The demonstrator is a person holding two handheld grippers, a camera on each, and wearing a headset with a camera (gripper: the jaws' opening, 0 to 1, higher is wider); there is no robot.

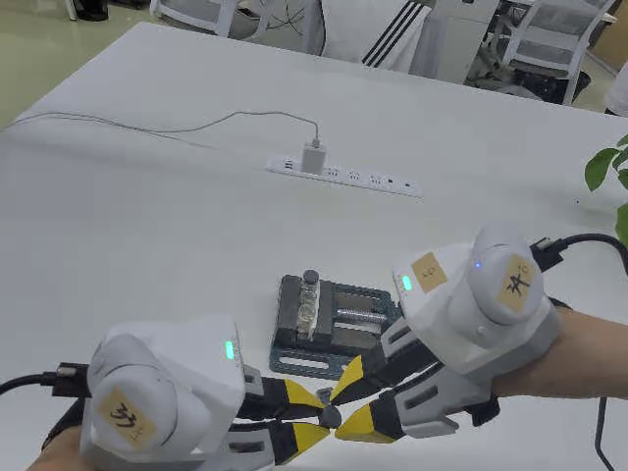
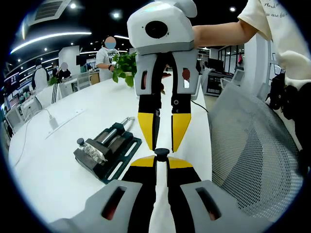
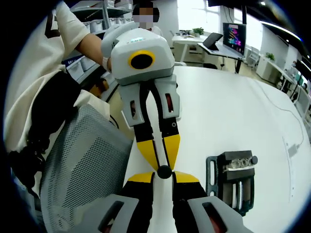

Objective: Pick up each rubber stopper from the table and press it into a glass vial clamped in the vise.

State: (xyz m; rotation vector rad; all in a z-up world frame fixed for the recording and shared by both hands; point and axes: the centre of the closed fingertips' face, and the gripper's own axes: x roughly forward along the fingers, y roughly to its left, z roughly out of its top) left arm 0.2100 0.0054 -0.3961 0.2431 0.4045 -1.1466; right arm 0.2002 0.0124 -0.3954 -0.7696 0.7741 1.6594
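Fingers (image 1: pixel 299 395) over white table (image 1: pixel 147 226) (open-plan office)

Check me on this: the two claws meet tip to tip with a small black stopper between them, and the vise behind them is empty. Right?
Not quite. The vise is not empty: the head view shows a glass vial clamped in it. The rest holds: the left claw and right claw meet tip to tip with the small black stopper between them.

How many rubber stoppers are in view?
2. One stopper is between the left gripper and right gripper tips; the second stopper caps the vial in the vise. Others may be hidden.
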